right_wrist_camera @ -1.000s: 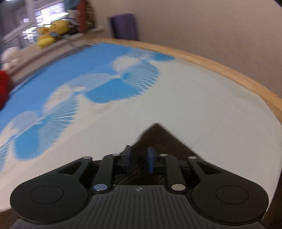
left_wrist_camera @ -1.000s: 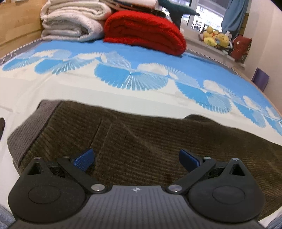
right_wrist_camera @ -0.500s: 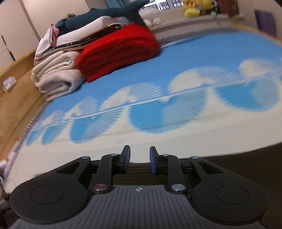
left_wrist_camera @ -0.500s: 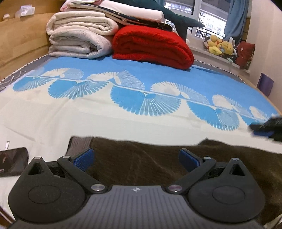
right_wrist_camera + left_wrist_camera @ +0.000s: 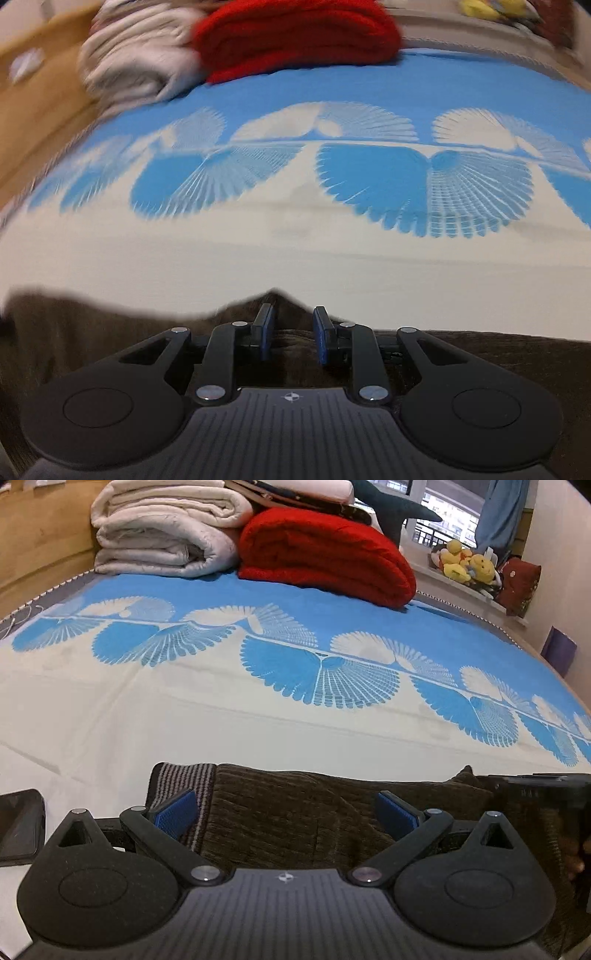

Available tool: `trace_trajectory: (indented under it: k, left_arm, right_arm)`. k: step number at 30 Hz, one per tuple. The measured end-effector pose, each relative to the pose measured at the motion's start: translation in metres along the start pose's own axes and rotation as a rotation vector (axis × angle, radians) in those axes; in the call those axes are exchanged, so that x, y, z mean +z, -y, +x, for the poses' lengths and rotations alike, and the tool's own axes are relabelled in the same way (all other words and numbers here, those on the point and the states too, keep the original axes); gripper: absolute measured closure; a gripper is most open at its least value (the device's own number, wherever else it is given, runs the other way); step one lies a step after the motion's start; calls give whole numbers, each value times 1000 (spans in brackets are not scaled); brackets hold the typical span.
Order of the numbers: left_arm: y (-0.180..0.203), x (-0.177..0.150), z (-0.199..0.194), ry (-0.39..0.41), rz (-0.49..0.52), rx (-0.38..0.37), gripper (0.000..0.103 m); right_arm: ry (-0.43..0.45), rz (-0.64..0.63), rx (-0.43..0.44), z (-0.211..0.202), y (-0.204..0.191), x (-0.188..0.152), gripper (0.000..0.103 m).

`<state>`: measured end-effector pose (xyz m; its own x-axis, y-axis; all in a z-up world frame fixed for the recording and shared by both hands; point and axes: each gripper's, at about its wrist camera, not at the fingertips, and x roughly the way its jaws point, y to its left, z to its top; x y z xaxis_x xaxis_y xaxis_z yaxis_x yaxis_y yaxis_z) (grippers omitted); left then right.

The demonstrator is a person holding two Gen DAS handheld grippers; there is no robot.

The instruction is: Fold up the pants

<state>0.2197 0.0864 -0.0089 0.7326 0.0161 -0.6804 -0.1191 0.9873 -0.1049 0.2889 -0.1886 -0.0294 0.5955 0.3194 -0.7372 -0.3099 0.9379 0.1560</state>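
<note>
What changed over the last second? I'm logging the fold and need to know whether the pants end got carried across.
The right gripper, shut on a peak of the brown pants, swung from the bed's far corner across to beside the left gripper, bringing that end over. The left gripper pulled back a little, baring the striped waistband. It stayed open and the right gripper's hold stayed the same.

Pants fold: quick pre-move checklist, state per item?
1. right gripper pinching a peak of the brown pants: ok, fabric sits between the narrow jaws.
2. left gripper free: ok, jaws wide, over the pants near the striped waistband.
3. Landing area on the bedsheet ahead: ok, bare.
4. phone at the pants' left: ok, apart from the fabric.
5. Red blanket and white blanket out of the way: ok, far end.
6. Layers aligned underneath: cannot tell.
</note>
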Motion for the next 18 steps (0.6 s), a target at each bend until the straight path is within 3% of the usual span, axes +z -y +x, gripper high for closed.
trace_trajectory:
  k: [2,10,13,18]
  left_arm:
    - [4,0,2,1,19,5,1]
    - [10,-3,7,1,48,26,0]
    - [2,-2,7,-5,11,23,0]
    - [-13,5,3,-6,-89,-8,1]
  right_arm:
    - [-4,-32,20,-6,-3,-3,77]
    - [2,81,123,2,16,-1,77]
    - [-16,155,183,13,26,1,77]
    - [-21,123,161,19,18,2,78]
